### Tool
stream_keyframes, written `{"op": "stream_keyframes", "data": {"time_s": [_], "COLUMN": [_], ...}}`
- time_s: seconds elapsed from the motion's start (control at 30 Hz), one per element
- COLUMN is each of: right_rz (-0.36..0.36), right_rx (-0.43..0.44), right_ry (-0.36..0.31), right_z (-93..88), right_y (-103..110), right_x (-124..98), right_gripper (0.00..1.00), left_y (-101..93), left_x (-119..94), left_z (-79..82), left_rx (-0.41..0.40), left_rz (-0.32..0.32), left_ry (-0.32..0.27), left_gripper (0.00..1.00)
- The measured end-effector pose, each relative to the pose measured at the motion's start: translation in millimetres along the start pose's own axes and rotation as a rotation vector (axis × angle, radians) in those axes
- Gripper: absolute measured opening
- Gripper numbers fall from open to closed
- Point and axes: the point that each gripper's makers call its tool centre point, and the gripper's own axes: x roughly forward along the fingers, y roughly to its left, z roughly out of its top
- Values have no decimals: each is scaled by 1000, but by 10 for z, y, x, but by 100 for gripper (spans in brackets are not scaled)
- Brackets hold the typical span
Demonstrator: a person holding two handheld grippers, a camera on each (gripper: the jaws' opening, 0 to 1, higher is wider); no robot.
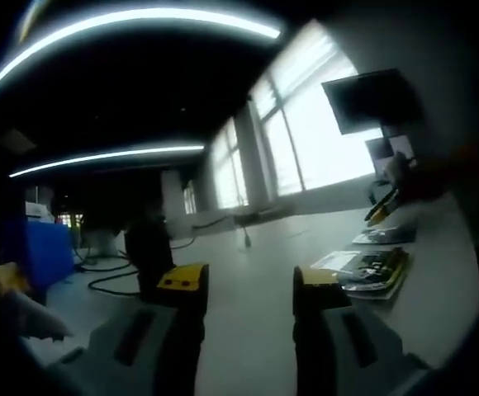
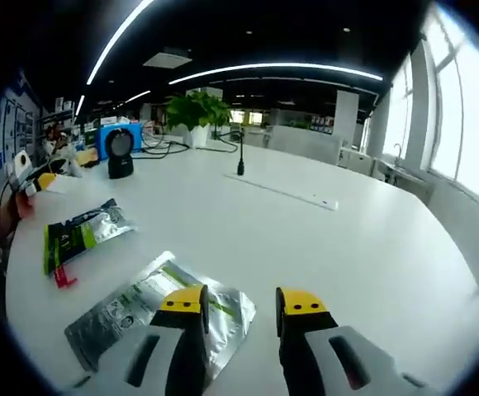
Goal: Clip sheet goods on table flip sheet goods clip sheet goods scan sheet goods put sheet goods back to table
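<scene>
Right tongs open, yellow-tipped grey jaws apart with nothing between them, poised low over the white bench. Left jaw tip overlapping the near edge of a flat silver foil pouch with a green stripe, which lies on the bench just ahead; contact between tongs and pouch cannot be told. Farther out to the left, a second flat pouch, green and silver, lying well apart from the first, with a small red tag at its near end. Beyond that, near the far left of the bench, a black stand scanner with a round face in front of a blue box. Black cables trailing across the far bench, a slim black upright microphone-like post near the middle, and a green leafy potted plant behind.

Left tongs likewise open, jaws spread wide and holding nothing, raised above the bench in a dim, backlit scene. To the right of them, a stack of flat dark packets with a yellow-green edge resting on the bench, and another flat packet just beyond. Bright windows behind, a dark monitor at upper right.
</scene>
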Motion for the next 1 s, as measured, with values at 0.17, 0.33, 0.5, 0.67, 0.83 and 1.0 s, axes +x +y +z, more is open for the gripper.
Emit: {"op": "stream_keyframes", "data": {"time_s": [0.17,0.33,0.5,0.67,0.83,1.0], "right_rz": [15,38,64,81,103,131], "right_rx": [-42,-2,58,50,27,-4], "right_ry": [48,69,87,156,222,243], "right_z": [-66,-147,-173,-157,-146,-137], "right_y": [76,70,69,164,256,323], "right_x": [70,146,136,115,101,89], "right_gripper": [25,24,22,19,13,5], "left_y": [-35,-29,-41,-47,-57,-57], "left_x": [5,1,-3,-5,-9,-16], "left_z": [-2,-3,3,-2,3,4], "left_rx": [10,3,7,2,3,4], "left_rz": [-8,-7,-11,-15,-16,-13], "left_ry": [5,7,6,8,7,7], "left_gripper": [33,33,33,33,33,33]}}
